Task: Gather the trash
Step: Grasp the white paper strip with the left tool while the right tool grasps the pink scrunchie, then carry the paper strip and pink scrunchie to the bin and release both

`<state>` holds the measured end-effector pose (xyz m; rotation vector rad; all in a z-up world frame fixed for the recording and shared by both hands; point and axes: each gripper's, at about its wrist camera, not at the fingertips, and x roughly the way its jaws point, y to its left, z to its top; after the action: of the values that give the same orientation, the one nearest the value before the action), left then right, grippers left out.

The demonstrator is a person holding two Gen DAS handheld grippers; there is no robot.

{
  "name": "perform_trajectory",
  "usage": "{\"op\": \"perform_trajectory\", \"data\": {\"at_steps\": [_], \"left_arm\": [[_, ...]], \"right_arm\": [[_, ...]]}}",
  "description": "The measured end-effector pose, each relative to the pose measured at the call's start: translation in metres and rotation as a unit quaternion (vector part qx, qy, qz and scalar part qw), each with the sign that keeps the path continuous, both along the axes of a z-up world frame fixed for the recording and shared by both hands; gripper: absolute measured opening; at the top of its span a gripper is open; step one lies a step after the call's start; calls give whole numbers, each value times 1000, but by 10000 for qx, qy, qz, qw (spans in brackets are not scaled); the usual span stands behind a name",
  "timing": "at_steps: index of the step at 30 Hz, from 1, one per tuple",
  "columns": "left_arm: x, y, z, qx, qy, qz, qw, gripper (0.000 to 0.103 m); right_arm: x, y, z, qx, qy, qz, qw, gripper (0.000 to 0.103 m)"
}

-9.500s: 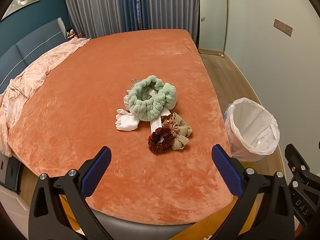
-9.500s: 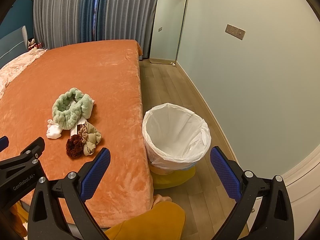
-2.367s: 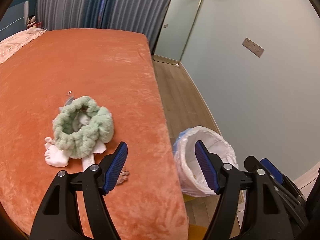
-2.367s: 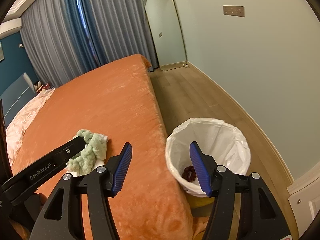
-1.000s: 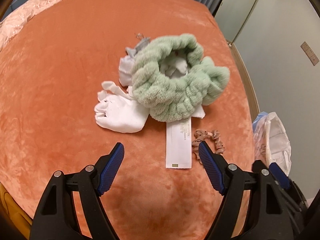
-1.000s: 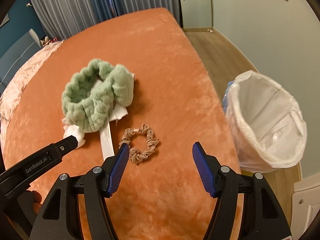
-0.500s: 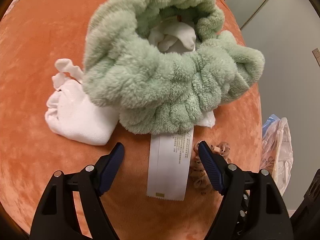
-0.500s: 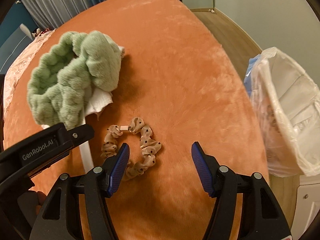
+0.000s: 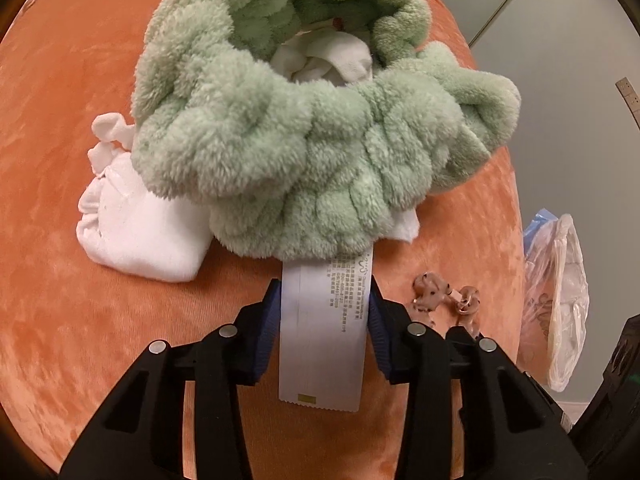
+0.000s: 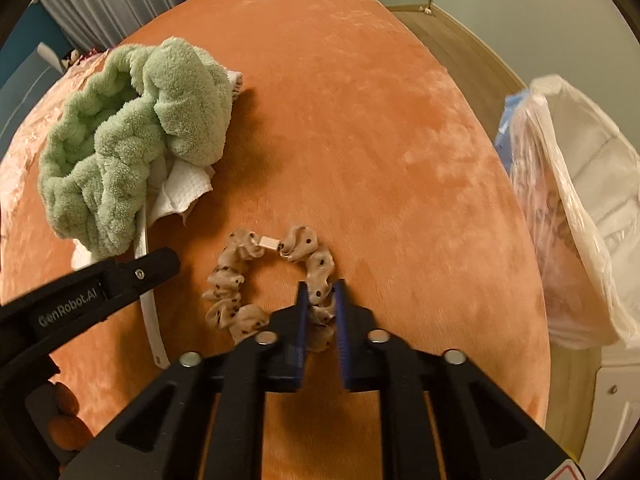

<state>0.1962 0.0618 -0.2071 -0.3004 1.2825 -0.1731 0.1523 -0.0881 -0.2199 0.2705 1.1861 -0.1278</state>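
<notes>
My left gripper is shut on the white paper label strip that runs out from under a fluffy green headband; its blue pads touch both edges of the strip. My right gripper is shut on the near side of a beige dotted scrunchie, which lies on the orange bed cover. The scrunchie also shows in the left wrist view. A white-lined trash bin stands beside the bed on the right.
White cloths lie under and beside the headband, one at its left and one inside its ring. The left gripper's body crosses the lower left of the right wrist view. The bed edge drops to a wooden floor.
Both grippers have moved down to the bed and closed. The left went from open to shut on the label strip; the right went from open to shut on the beige scrunchie.
</notes>
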Motion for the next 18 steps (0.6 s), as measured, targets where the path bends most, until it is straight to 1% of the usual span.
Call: {"op": "perform_trajectory", "data": {"at_steps": [5,9,11,18], "left_arm": [[-20,-3,14,-203,-6,-10,9998,38],[-42,-6,27,-367,-19,33,9993,38],[-53,-8,34,-377,-39,25,9993,38],[-86,-10,56,-300,-141,-9,9995,38]], "right_arm": [[-20,-12,24,161,-219,-148,9995,9],[-37,-19,54,207,-542,-233,9980,9],[-47,-22,70,210,-715,-266,9969,9],[-68,-35,109,235,-1111,-341,9929,9]]}}
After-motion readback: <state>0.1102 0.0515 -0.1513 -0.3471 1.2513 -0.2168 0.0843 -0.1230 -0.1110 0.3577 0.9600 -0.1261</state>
